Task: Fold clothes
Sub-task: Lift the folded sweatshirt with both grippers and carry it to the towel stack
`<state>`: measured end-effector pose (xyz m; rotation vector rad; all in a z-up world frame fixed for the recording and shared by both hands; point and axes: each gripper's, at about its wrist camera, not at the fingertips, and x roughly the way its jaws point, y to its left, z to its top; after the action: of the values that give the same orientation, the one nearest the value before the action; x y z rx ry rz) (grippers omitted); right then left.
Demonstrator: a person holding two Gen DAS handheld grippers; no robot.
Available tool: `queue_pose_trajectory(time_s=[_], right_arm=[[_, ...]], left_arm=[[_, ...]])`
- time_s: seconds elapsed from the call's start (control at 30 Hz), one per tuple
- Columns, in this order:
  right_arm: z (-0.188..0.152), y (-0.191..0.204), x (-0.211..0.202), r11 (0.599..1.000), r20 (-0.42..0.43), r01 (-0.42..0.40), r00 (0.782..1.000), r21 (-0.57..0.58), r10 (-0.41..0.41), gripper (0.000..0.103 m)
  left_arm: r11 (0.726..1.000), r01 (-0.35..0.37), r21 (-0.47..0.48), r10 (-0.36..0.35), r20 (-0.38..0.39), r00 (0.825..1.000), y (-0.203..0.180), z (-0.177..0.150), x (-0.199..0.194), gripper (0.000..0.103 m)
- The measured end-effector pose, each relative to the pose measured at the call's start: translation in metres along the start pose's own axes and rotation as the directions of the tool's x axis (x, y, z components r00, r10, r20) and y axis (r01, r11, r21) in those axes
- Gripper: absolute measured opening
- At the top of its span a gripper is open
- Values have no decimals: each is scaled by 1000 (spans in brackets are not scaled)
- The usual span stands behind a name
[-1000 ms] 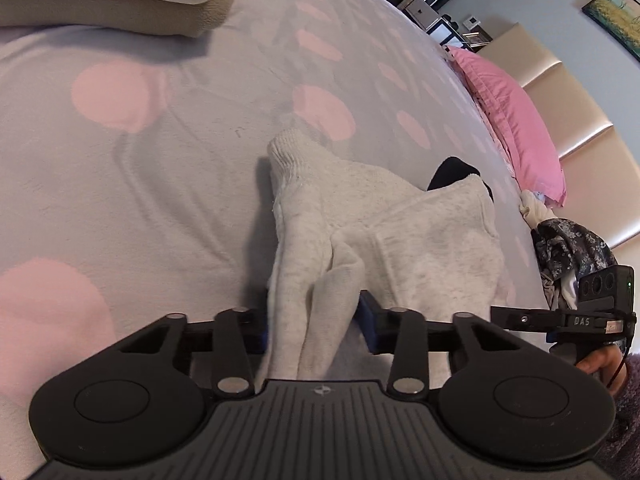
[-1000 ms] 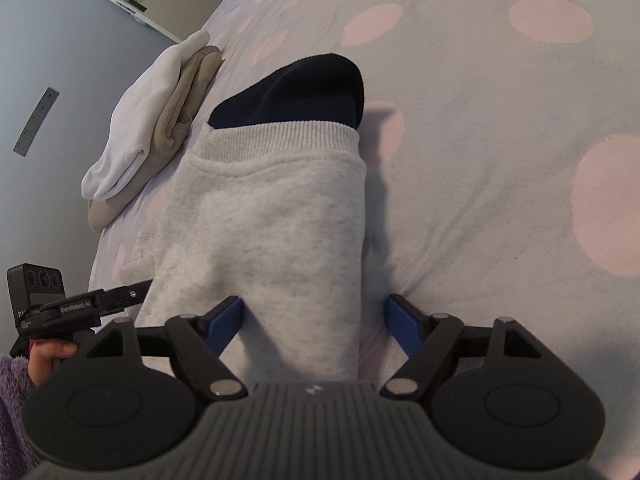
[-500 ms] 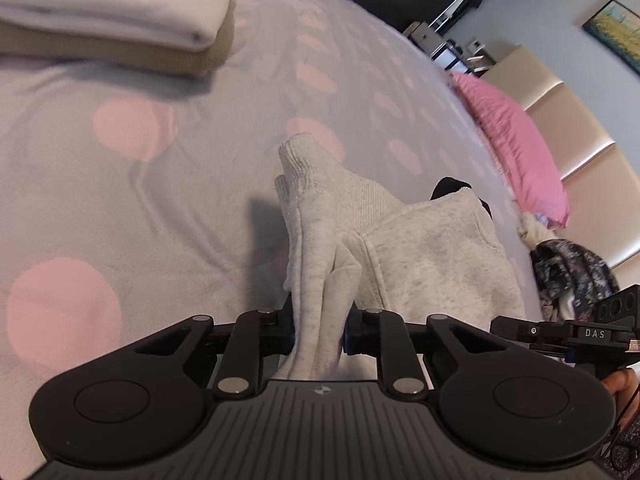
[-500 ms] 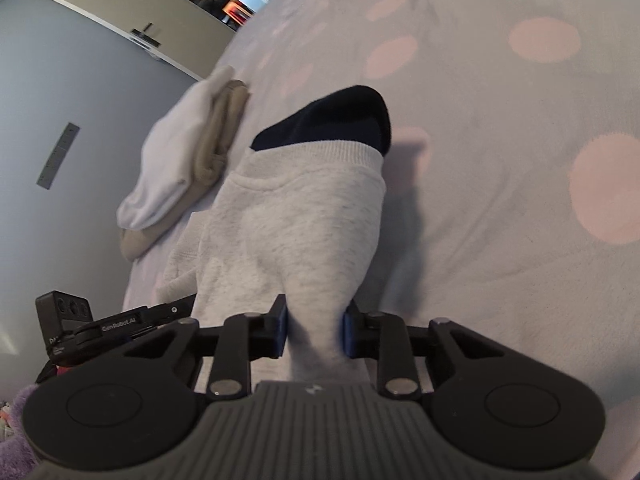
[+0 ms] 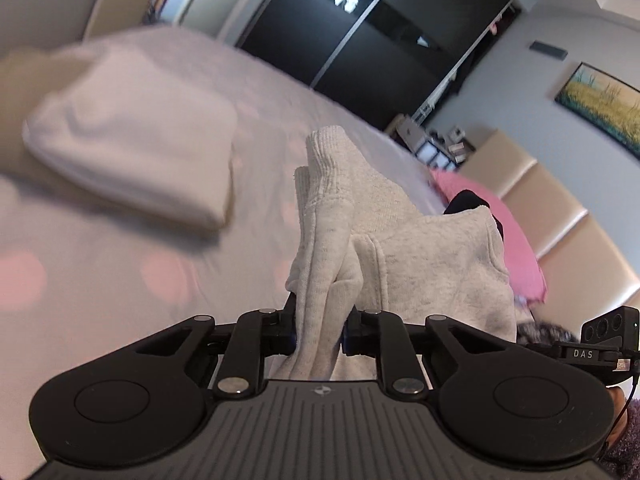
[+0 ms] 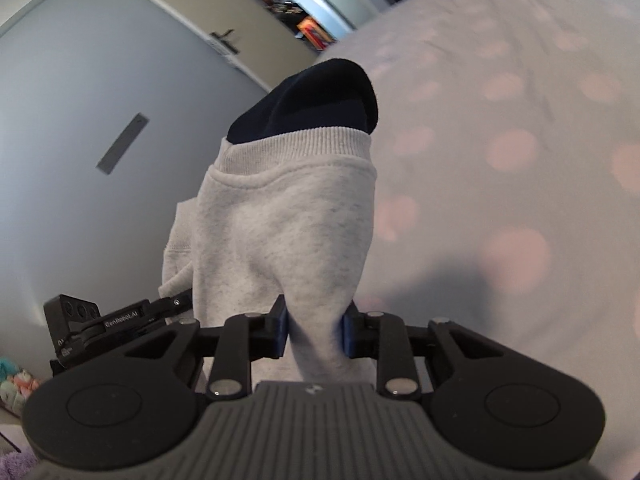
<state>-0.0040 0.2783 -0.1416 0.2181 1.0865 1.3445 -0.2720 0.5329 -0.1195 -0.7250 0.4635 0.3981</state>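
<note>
Both grippers are clamped on one light grey sweatshirt (image 5: 420,248), which hangs off the bedspread between them. The left gripper (image 5: 319,332) has its jaws drawn in close, pinching a bunched, doubled fold of fabric; ahead of its tips a ribbed cuff (image 5: 326,152) stands up. The right gripper (image 6: 314,330) is likewise squeezed onto a thick gather of the same garment, and beyond its tips the ribbed band and a dark navy lining (image 6: 312,104) poke upward.

Past the left gripper, off to its left, a stack of folded laundry (image 5: 132,148) sits on the dotted bedspread (image 6: 520,160); a pink pillow (image 5: 516,248) lies ahead to its right, partly behind the sweatshirt.

Risks, as I judge them: each grip holds several layers at once, so an inner layer could slide free and the fold line would skew. The two holds are on uneven parts, a sleeve end and a body edge, so laying it down may leave the garment twisted or bunched. Swinging the cloth forward on the left side could also brush and topple the folded stack.
</note>
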Motion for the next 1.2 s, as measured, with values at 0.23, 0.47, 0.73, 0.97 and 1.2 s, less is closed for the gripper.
queue_pose_trajectory(time_s=[0.23,0.47,0.73,0.97,1.2], right_arm=[[73,70,53,995,4,-82,997,-64,82,28],[157,125,118,983,19,-146,989,-112,149,28],[207,144,203,984,0,-122,992,-128,123,28],[221,129,252,988,-41,-65,997,-140,59,28],[234,110,308,986,-32,-1,999,-169,-5,29]], left_arm=[[995,-97,37,93,105,990,12,101,-32,16],[979,-186,85,169,177,970,31,202,-36,16],[963,-256,78,239,180,954,75,262,12,16],[961,-275,32,268,142,953,128,269,57,16],[946,-325,16,321,114,940,164,277,95,16]])
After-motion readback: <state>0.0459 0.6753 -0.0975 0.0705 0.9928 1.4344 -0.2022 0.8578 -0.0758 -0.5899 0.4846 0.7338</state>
